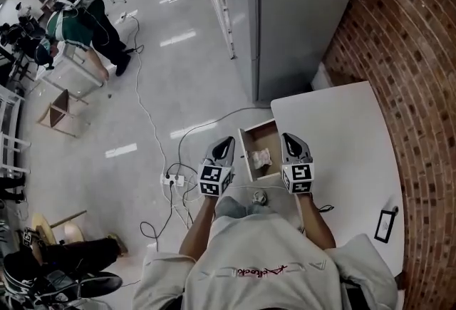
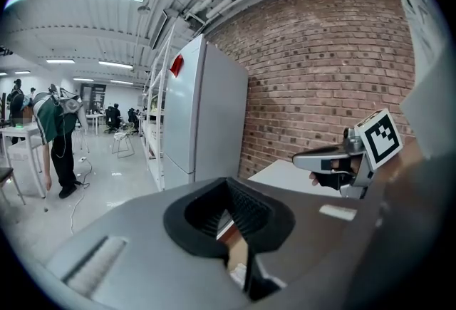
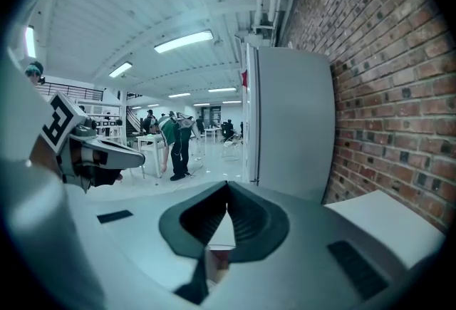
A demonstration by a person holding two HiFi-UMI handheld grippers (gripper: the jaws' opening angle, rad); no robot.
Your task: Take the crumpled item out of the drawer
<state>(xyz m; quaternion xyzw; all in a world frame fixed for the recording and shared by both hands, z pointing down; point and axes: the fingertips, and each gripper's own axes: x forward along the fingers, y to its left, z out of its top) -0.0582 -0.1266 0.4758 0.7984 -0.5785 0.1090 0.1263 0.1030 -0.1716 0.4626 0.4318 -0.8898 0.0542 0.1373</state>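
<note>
the drawer point(image 1: 262, 134) stands pulled out from the left edge of the white tabletop point(image 1: 342, 137), and the crumpled item point(image 1: 260, 157), pale and wrinkled, lies on its brown bottom towards the near end, open from above. the left tool point(image 1: 226, 139) hangs just beside the drawer's outer side, over the floor point(image 1: 164, 80), its jaws closed tip to tip with nothing gripped. the right tool point(image 1: 287, 136) hangs over the tabletop's edge just beside the drawer's other side, its jaws also pressed together and empty. so the drawer sits between the two tools, and neither touches the item. a tall grey cabinet point(image 1: 306, 16) stands beyond the tabletop, against a brick wall point(image 1: 413, 52) that runs along the right. cables point(image 1: 192, 130) loop over the floor to a power strip point(image 1: 172, 179) near the left tool. a small black frame point(image 1: 385, 224) lies at the tabletop's near right edge, well apart from the drawer. far off, a person point(image 1: 71, 31) in green bends over a white table.
</note>
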